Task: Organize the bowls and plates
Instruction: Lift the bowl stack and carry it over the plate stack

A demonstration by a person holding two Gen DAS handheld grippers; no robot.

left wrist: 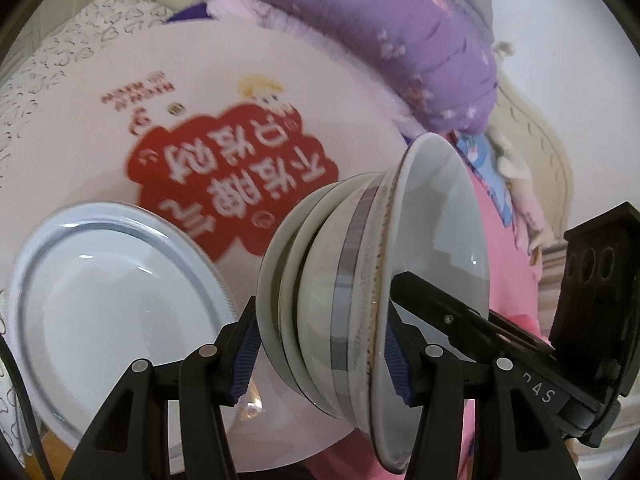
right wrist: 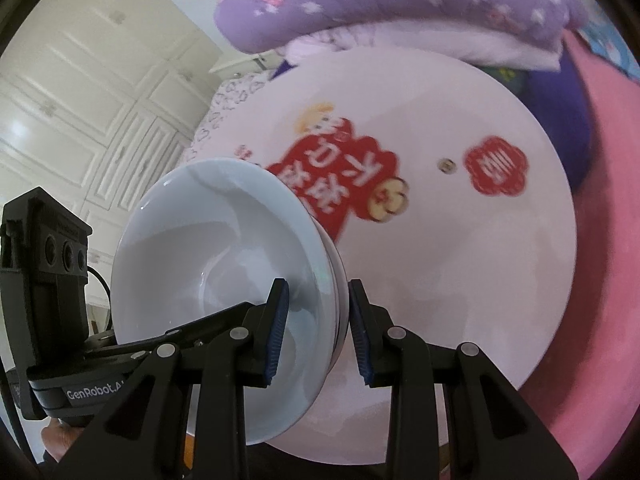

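Left wrist view: the left gripper (left wrist: 320,354) has its jaws clamped on a nested stack of bowls (left wrist: 360,280) turned on its side, blue pads pressing the outermost rims. I count about three or four, one with a grey band, and the innermost looks empty. The other gripper's black body pokes into the bowl mouth from the right. Just left of the stack a white plate (left wrist: 116,304) lies on the round white desk (left wrist: 80,152), nothing on it. The desk has a red cloud-shaped sticker (left wrist: 224,176) with Chinese characters, too blurry to read.

Right wrist view: the right gripper (right wrist: 316,328) pinches the same stack's wall, one pad inside the empty white bowl (right wrist: 208,264), one outside. "GenRobot.A" shows on the left gripper's body (right wrist: 94,394). Behind, a purple floral quilt (right wrist: 380,0) and pink bedding (right wrist: 608,280).
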